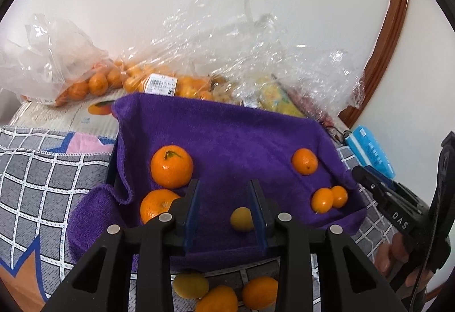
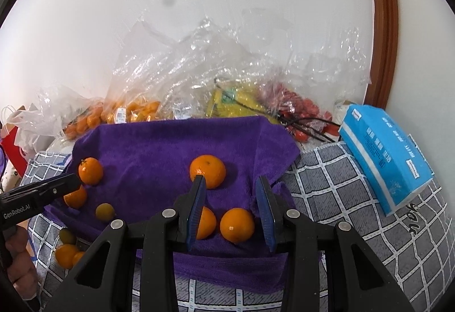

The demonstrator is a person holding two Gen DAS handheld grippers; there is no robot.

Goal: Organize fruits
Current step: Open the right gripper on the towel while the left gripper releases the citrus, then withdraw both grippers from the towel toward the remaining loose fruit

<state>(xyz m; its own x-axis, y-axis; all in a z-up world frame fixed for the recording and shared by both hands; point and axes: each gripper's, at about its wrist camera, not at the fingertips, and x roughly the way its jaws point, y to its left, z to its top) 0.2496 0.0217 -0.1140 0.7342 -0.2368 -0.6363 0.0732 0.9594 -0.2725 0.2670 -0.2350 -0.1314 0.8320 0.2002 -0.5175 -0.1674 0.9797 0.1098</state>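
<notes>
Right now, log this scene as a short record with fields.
surface: checked grey cloth
container: tray lined with a purple towel
fruit on towel: six, five orange and one small yellowish fruit
fruit off towel: three, near the front edge
behind: clear bags of fruit
right side: blue tissue pack
left hand-held gripper: open, empty
right hand-held gripper: open, empty

- Left gripper (image 1: 224,212): black angular plastic frame, translucent blue fingers (image 1: 191,215), round silver screw heads on the linkage.
- Right gripper (image 2: 231,212): same black frame, ribbed blue pads (image 2: 196,212), silver screws.
- White lettering "GenRobot.AI" and "DAS" on the black bodies.
- Bare-skinned hand (image 1: 398,260), thin black cable alongside.
</notes>
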